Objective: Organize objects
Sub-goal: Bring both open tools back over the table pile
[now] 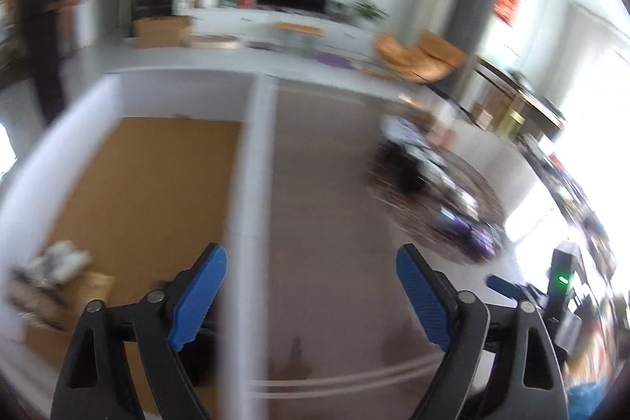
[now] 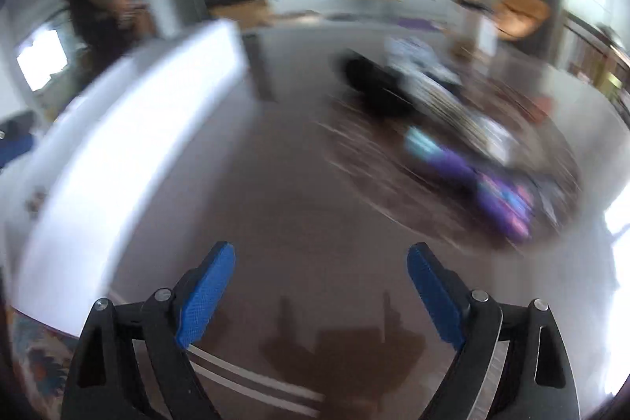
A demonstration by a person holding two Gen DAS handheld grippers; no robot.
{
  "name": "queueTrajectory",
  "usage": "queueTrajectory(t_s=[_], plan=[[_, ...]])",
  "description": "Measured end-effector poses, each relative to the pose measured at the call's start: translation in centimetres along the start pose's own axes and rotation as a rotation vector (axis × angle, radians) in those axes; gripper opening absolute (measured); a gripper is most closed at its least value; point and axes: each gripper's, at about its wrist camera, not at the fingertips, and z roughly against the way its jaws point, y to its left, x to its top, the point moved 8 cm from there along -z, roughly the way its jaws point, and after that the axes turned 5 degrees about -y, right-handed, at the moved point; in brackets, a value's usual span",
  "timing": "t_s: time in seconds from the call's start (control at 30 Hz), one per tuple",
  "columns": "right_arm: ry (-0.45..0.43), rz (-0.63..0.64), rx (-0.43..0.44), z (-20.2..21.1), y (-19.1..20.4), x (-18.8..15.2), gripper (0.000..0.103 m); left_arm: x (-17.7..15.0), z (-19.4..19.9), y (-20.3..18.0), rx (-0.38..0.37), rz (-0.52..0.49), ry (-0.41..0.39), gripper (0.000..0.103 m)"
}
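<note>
Both views are smeared by motion blur, so only the broad layout reads clearly. The left gripper (image 1: 311,286) has its blue pads spread wide with nothing between them, and it hangs over the near edge of the brown table (image 1: 334,191), straddling the white wall of the box (image 1: 252,160) that stands at the left. The right gripper (image 2: 321,286) is likewise spread and empty, above bare table surface near the front.

The things to be sorted lie in a loose pile (image 1: 441,180) on a round dark mat at the far right of the table, well apart from both grippers. In the right wrist view the same pile (image 2: 453,132) shows a black item at its far end, pale striped pieces in the middle and purple and light blue pieces at the near right; what each one is cannot be told through the blur.

Inside the box, the cardboard-coloured floor is mostly bare. A few pale and grey items (image 1: 51,274) sit in its near left corner, and they are too blurred to name.

Judging from this, the organizing is at an early stage: a small share seems already placed in the box, while the bulk of the pile waits on the mat. Neither gripper carries anything, so the likely step in hand is a reach toward the pile for another piece
</note>
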Motion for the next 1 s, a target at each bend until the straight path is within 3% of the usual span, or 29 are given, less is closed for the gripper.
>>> queueTrajectory(t_s=[0.1, 0.23, 0.33, 0.43, 0.57, 0.67, 1.0], plan=[[0.041, -0.099, -0.119, 0.6, -6.5, -2.8, 0.090, -2.6, -4.5, -6.0, -0.073, -0.059, 0.060, 0.094], [0.037, -0.256, -0.193, 1.7, -11.5, -3.1, 0.090, -5.4, -10.7, -9.0, 0.000, -0.117, 0.114, 0.094], [0.039, -0.246, -0.253, 1.2, -13.3, -2.9, 0.090, -6.5, -14.0, -9.9, 0.039, -0.132, 0.164, 0.094], [0.045, -0.240, -0.271, 1.1, -13.8, -2.9, 0.091, -6.6, -15.5, -10.4, 0.070, -0.153, 0.187, 0.094], [0.041, -0.238, -0.277, 1.2, -14.0, -3.0, 0.103, -5.9, -16.9, -10.8, 0.114, -0.215, 0.188, 0.096], [0.034, -0.212, -0.302, 1.3, -13.5, -3.2, 0.103, -5.5, -17.5, -10.6, 0.116, -0.210, 0.167, 0.103], [0.018, -0.211, -0.305, 0.8, -13.4, -3.2, 0.103, -4.9, -18.5, -10.3, 0.128, -0.188, 0.136, 0.103]])
